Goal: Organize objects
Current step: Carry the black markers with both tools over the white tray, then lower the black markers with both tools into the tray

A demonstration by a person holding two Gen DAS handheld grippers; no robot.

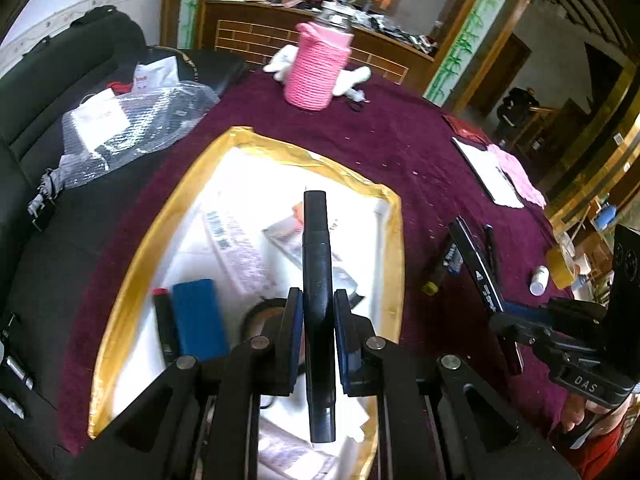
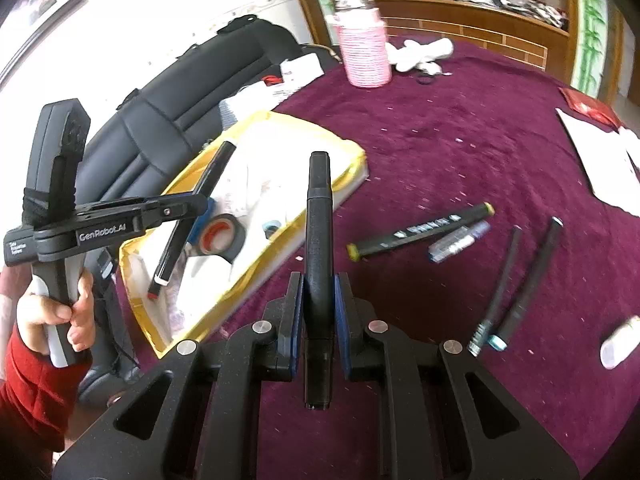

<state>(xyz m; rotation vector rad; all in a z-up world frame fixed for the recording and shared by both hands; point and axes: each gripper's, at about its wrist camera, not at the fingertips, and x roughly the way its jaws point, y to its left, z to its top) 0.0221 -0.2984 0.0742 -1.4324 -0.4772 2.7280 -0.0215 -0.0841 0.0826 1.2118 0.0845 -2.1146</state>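
A black marker [image 1: 316, 232] is pinched between the pads of my left gripper [image 1: 317, 294], which is shut on it above the white box with a yellow taped rim [image 1: 240, 136]. My right gripper [image 2: 319, 280] is shut on a second black marker [image 2: 319, 208], over the purple tablecloth beside the box [image 2: 352, 156]. Each view shows the other gripper: the right gripper [image 1: 506, 312] with its marker [image 1: 474, 260], and the left gripper [image 2: 196, 202] with its red-tipped marker [image 2: 180, 236] over the box. The box holds a blue block [image 1: 198, 320] and a tape roll [image 2: 220, 236].
Loose on the cloth lie a yellow-capped marker [image 2: 420, 230], a clear blue pen [image 2: 460, 242], two dark pens [image 2: 500, 280] and a white bottle [image 2: 618, 342]. A pink woven holder [image 1: 316, 68] stands at the far side. Papers [image 1: 488, 172] lie right; a black seat [image 1: 60, 80] with bubble wrap is left.
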